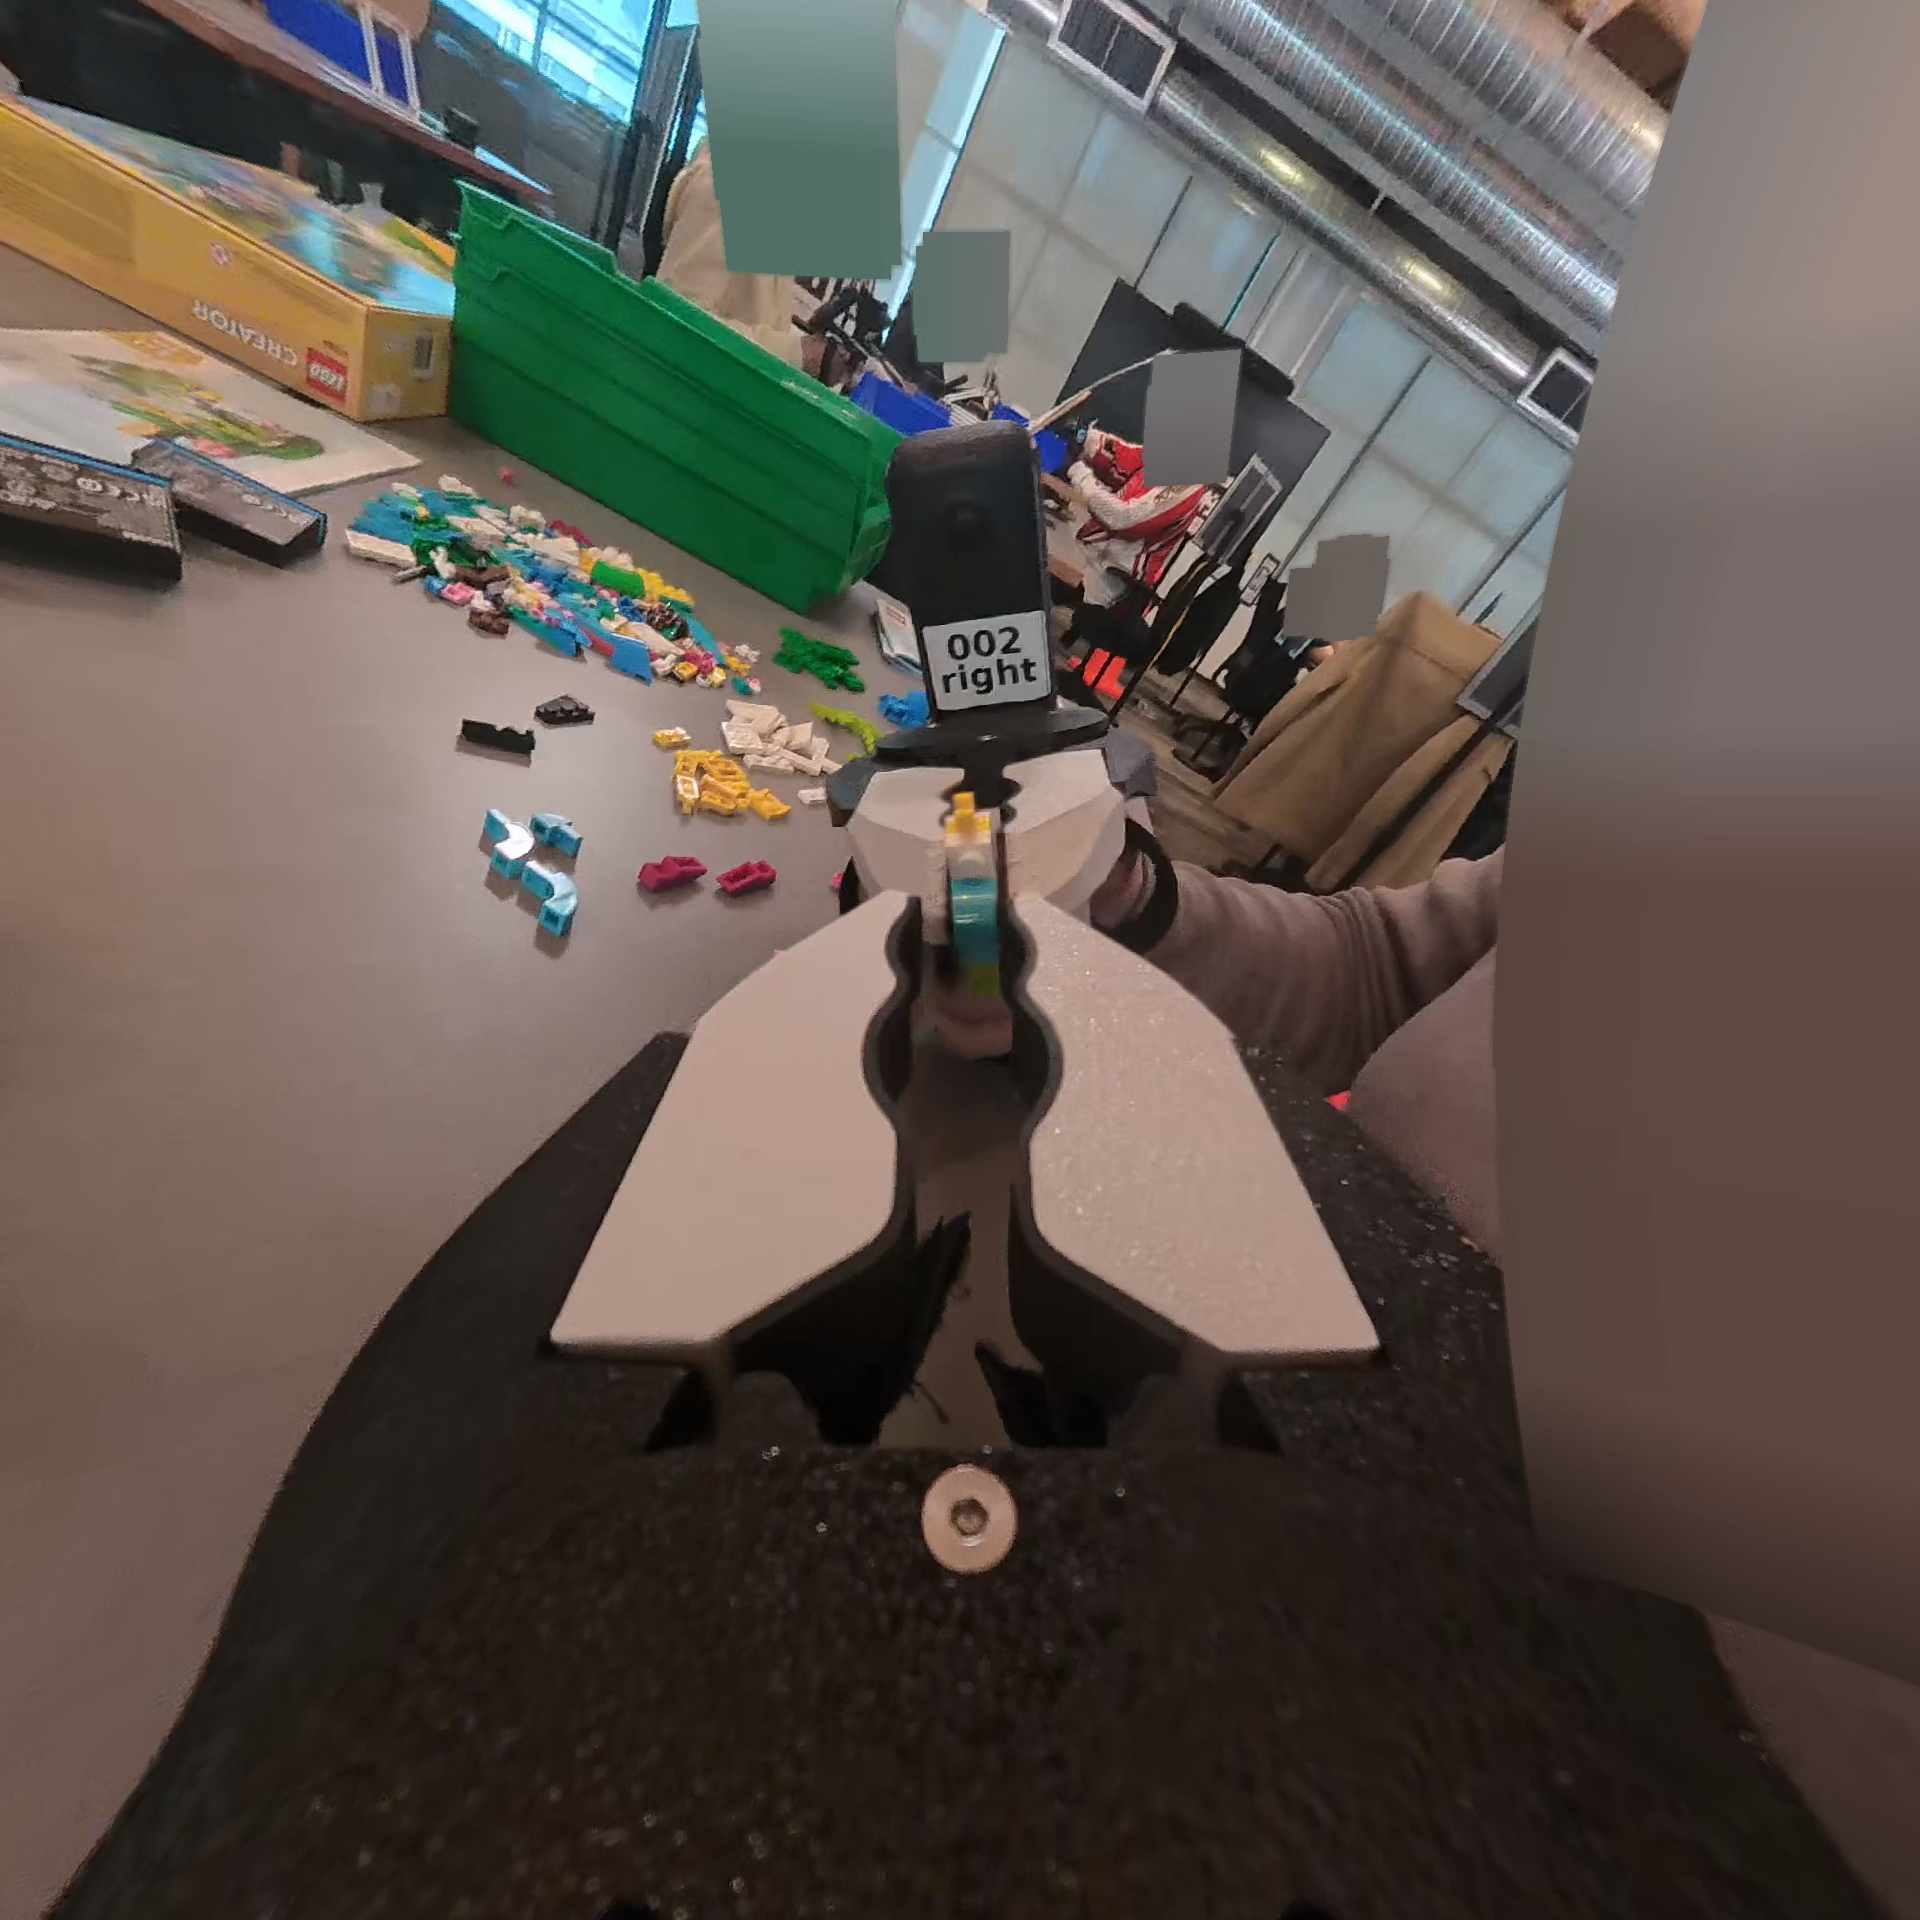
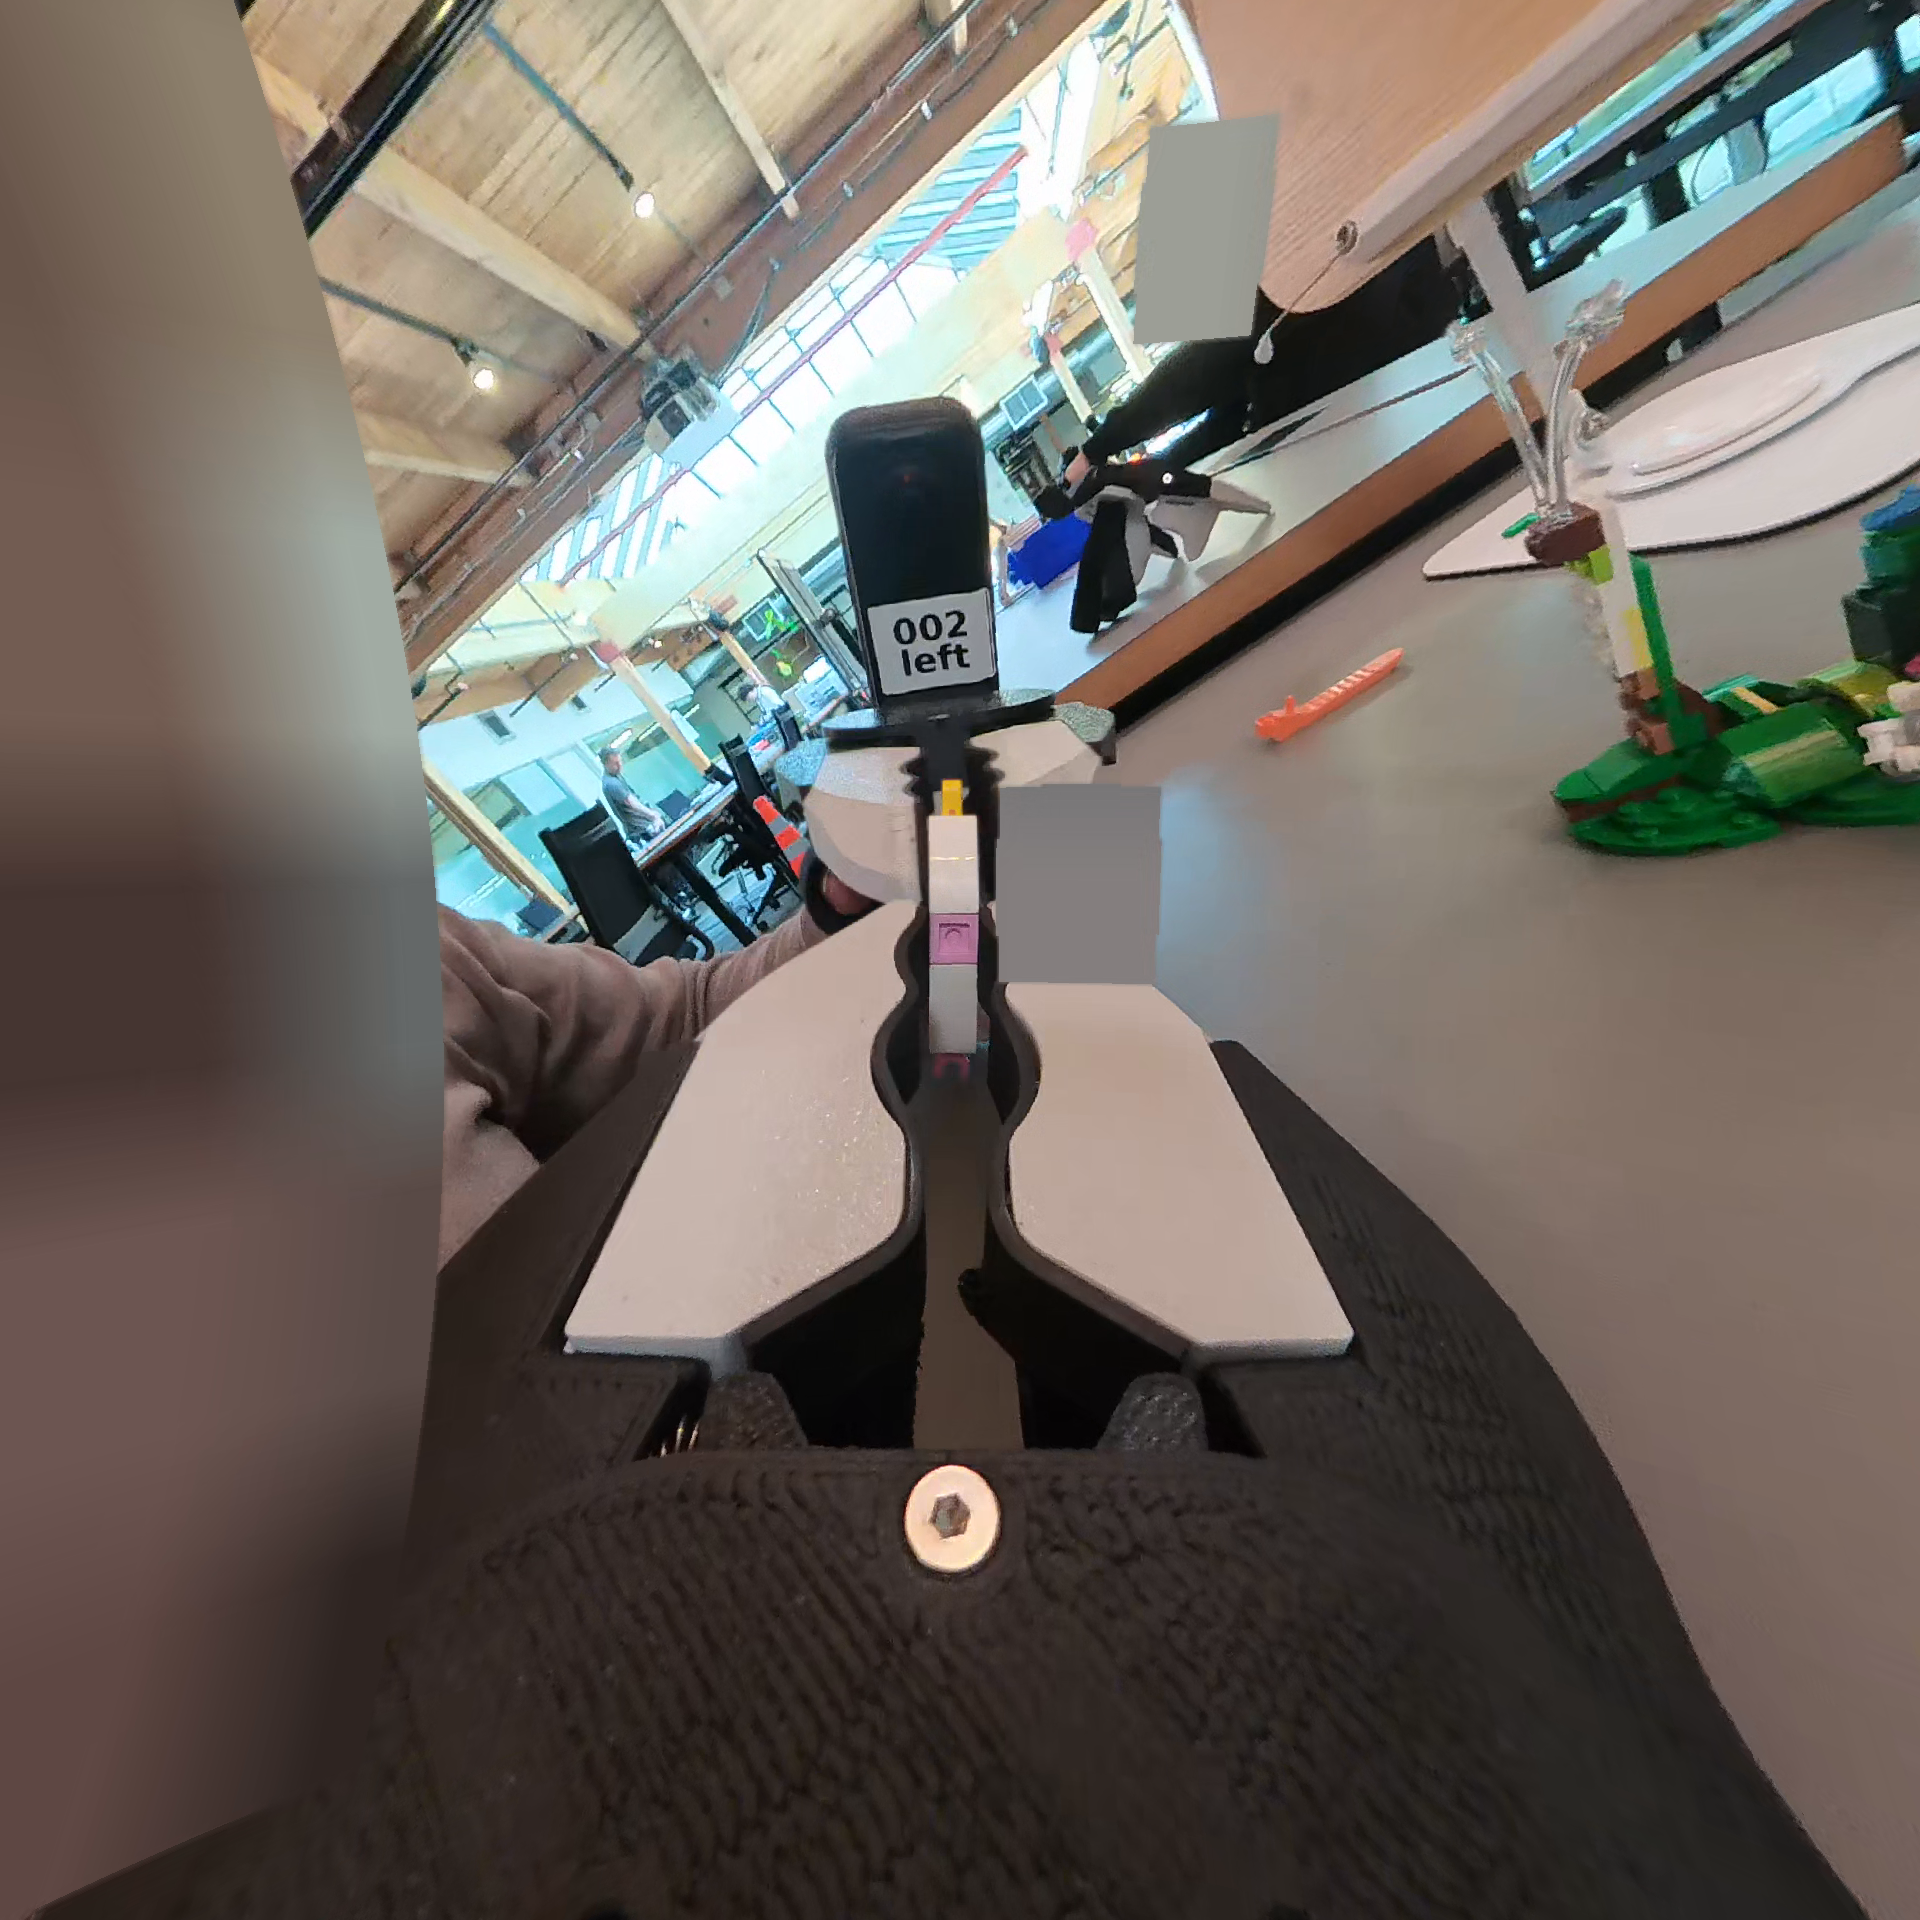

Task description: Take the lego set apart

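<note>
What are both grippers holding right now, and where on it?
One small brick stack: left gripper pinches its teal end, right gripper its white-and-pink end.

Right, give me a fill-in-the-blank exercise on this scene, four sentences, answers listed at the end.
1. Both the left gripper and the right gripper have their jaws shut on the same small ____ stack.
2. The stacked bins behind the pile of loose pieces are ____ in colour.
3. The long tool lying alone on the table is ____.
4. The partly built model stands on a ____ base.

Missing words: lego; green; orange; green
</note>
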